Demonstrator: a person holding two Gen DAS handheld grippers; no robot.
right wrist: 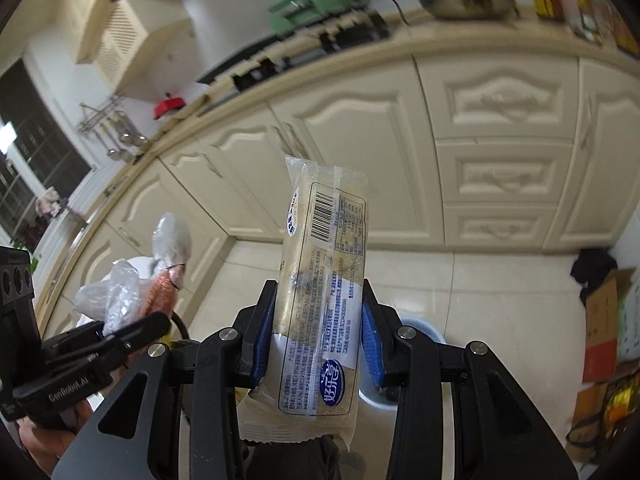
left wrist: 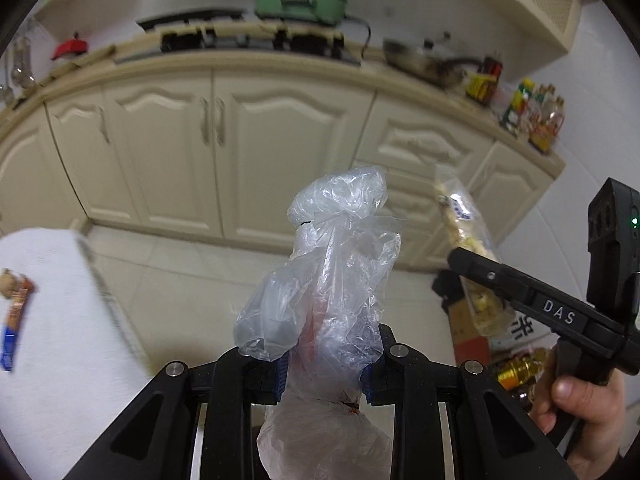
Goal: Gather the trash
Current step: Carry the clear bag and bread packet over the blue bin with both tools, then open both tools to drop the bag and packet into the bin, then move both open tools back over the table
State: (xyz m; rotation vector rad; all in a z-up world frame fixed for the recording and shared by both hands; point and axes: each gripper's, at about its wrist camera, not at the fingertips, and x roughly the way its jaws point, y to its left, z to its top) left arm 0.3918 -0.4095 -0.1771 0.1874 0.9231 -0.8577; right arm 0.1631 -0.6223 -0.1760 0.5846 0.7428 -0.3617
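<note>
My left gripper [left wrist: 324,376] is shut on a crumpled clear plastic bag [left wrist: 332,272] with something reddish inside, held up in the air. It also shows in the right wrist view [right wrist: 136,292], at the left. My right gripper [right wrist: 318,344] is shut on a clear snack wrapper [right wrist: 320,280] with a barcode and a blue oval logo, held upright. In the left wrist view the right gripper [left wrist: 460,256] sits at the right with that wrapper [left wrist: 468,232] sticking up. Another snack wrapper [left wrist: 16,312] lies on a white surface [left wrist: 60,340] at the left.
Cream kitchen cabinets [left wrist: 240,136] stand ahead, with a green appliance [left wrist: 300,0], a pan [left wrist: 424,60] and bottles [left wrist: 536,112] on the counter. A white bin [right wrist: 420,332] stands on the tiled floor below my right gripper. Cardboard boxes [right wrist: 604,320] sit at the right.
</note>
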